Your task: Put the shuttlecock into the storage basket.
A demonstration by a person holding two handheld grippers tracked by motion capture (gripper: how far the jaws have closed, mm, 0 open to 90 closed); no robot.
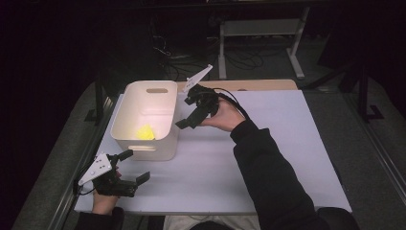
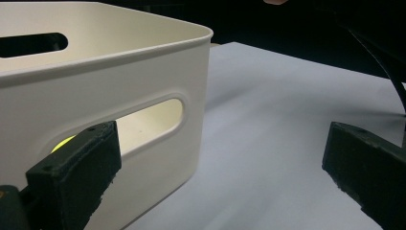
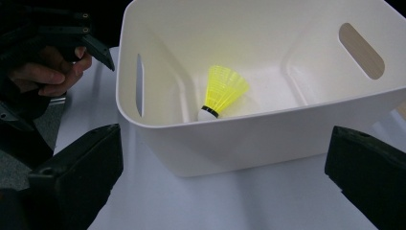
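1. Dark room, one lit patch: a white table top (image 1: pixel 268 158) with a wooden edge at the far side and desk legs and cables behind it. Landmark for everything below is the white bin (image 1: pixel 146 120) on the left part of that top.
2. Yellow shuttlecock (image 3: pixel 221 93) lies inside the bin on its floor, tipped over, cork end toward the wall nearest the right gripper's camera. From the high view it reads as a yellow blob (image 1: pixel 145 132) near the bin's front wall.
3. Right gripper (image 1: pixel 188 120) hangs just beside the bin's right wall, above the table, jaws spread and empty.
4. Left gripper (image 1: pixel 134 167) sits in front of the bin's near left corner, jaws also spread, nothing between them. One jaw is close to the bin's front handle slot (image 2: pixel 148 122); contact not clear.
5. Judgement: the drop into the bin looks done, since the shuttlecock is in and both grippers are released. What's left, if anything, is backing the hands away.
6. Hard to make out: most of the shuttlecock from the left gripper view, just a yellow sliver through the slot. Room beyond the table is near black. The bin's far handle slot (image 1: pixel 157 90) is visible, but the bin's outer far wall is hidden.
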